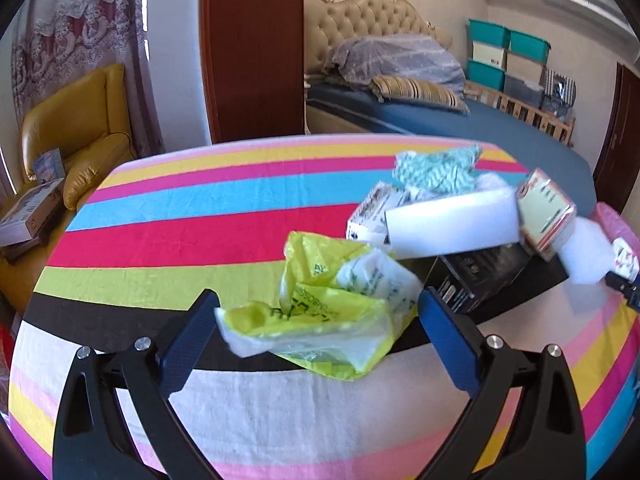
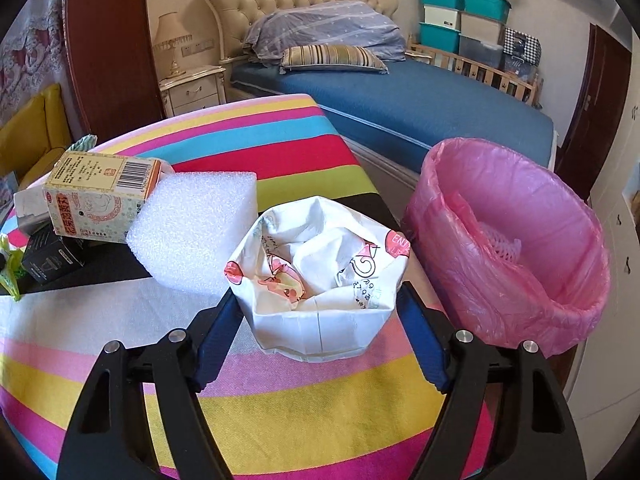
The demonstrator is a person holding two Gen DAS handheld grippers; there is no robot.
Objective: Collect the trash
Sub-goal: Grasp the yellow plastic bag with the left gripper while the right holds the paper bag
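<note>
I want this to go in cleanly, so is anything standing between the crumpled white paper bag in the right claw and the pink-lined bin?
Nothing visible does. The white paper bag sits between the right claw's fingers, and the pink-lined bin stands just to its right, mouth open. The foam block lies on the opposite side.

Black box (image 1: 480, 276) mostly hidden under foam block (image 1: 448, 228); carton (image 1: 546, 216) motion-blurred; bin (image 1: 616, 220) cut by edge.

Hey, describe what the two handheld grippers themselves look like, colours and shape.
Both match. The left gripper and the right gripper each have two black plastic arms with slot cut-outs, round silver pivot bolts, and jaws faced with dark blue textured pads. No cables, markings, hands or sleeves are visible.
</note>
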